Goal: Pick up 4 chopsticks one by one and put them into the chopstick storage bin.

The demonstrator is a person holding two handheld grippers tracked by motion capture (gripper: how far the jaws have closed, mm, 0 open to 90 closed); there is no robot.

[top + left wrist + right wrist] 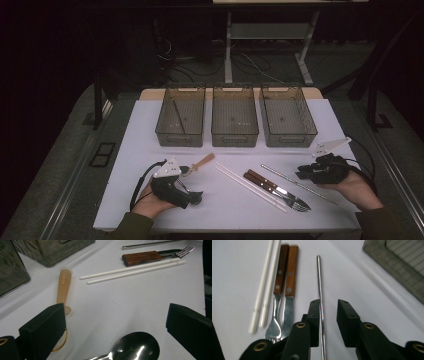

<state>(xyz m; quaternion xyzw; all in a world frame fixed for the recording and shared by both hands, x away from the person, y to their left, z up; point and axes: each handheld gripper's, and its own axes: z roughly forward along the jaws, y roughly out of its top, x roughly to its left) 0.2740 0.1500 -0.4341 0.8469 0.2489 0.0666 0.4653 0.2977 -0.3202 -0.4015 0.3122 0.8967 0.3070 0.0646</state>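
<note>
- White tabletop (pixel 125 200) in a dark room: three smoky plastic bins (pixel 234 116) stand in a row at the far side, cutlery lies loose before them.
- Right gripper (pixel 329 315) straddles a thin metal rod (pixel 319 285) lying flat near the table's right side; its jaws are narrowed but not clamped, one pad at or just beside the rod, the other apart.
- Closing squarely, with both pads low at the surface, looks the surest way to lift so slim a piece without rolling it toward the wood-handled knife and fork (pixel 286 272).
- Left gripper (pixel 116 322) rests wide open and empty over a steel spoon (pixel 136 347), beside a wooden-handled utensil (pixel 63 285) and white chopsticks (pixel 135 268).
</note>
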